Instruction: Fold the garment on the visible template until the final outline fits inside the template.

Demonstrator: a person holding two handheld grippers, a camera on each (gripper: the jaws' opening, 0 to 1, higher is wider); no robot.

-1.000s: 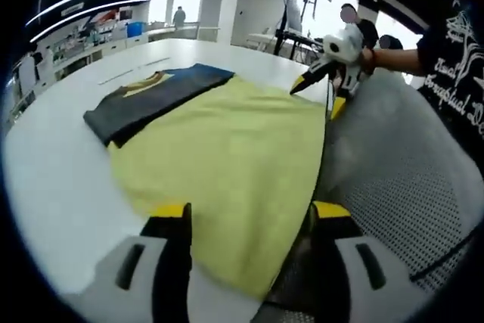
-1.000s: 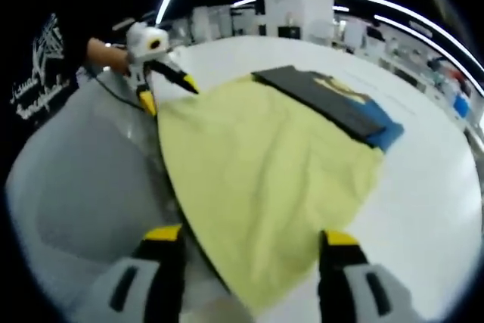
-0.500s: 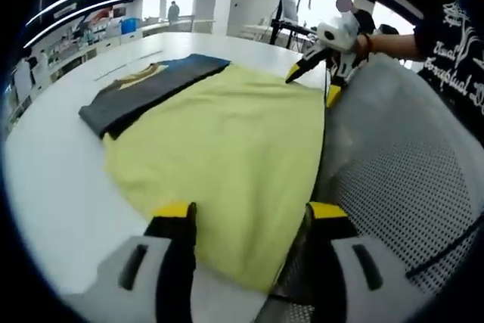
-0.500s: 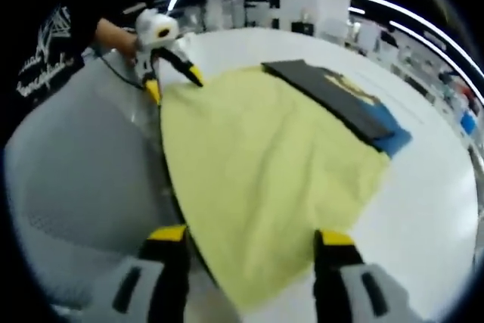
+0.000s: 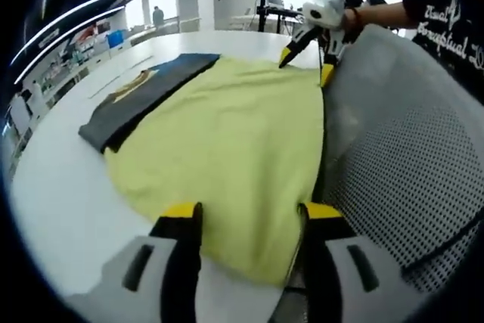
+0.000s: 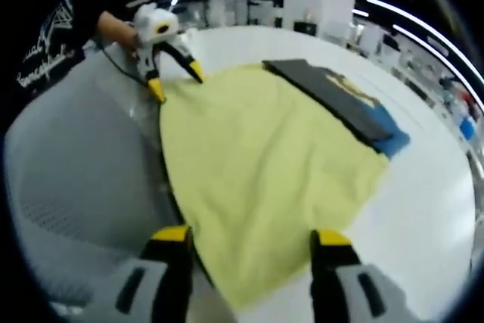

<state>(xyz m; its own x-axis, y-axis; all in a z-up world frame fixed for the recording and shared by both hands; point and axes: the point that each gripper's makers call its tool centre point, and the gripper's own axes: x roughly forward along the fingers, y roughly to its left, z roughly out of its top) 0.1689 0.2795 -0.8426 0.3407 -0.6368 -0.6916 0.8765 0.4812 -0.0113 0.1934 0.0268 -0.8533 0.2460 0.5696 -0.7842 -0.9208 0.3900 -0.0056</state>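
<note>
- The yellow garment (image 5: 227, 141) (image 6: 265, 164) lies spread flat on the white surface (image 5: 60, 187) (image 6: 431, 202); I use it as the landmark for every position below.
- My left gripper (image 5: 246, 221) (image 6: 172, 81) has its jaws spread, one on each side of the garment's near corner in the left gripper view. I cannot tell whether the tips touch the cloth.
- My right gripper (image 6: 249, 243) (image 5: 306, 54) also has its jaws spread, straddling the garment's opposite corner on the same long edge.
- A dark folded garment (image 5: 144, 92) (image 6: 333, 104) with a blue part and yellow trim lies along the yellow garment's far edge, partly under it.
- A grey mesh chair back (image 5: 401, 164) (image 6: 76, 164) stands just beside the edge that both grippers straddle.
- The template's outline cannot be made out.
</note>
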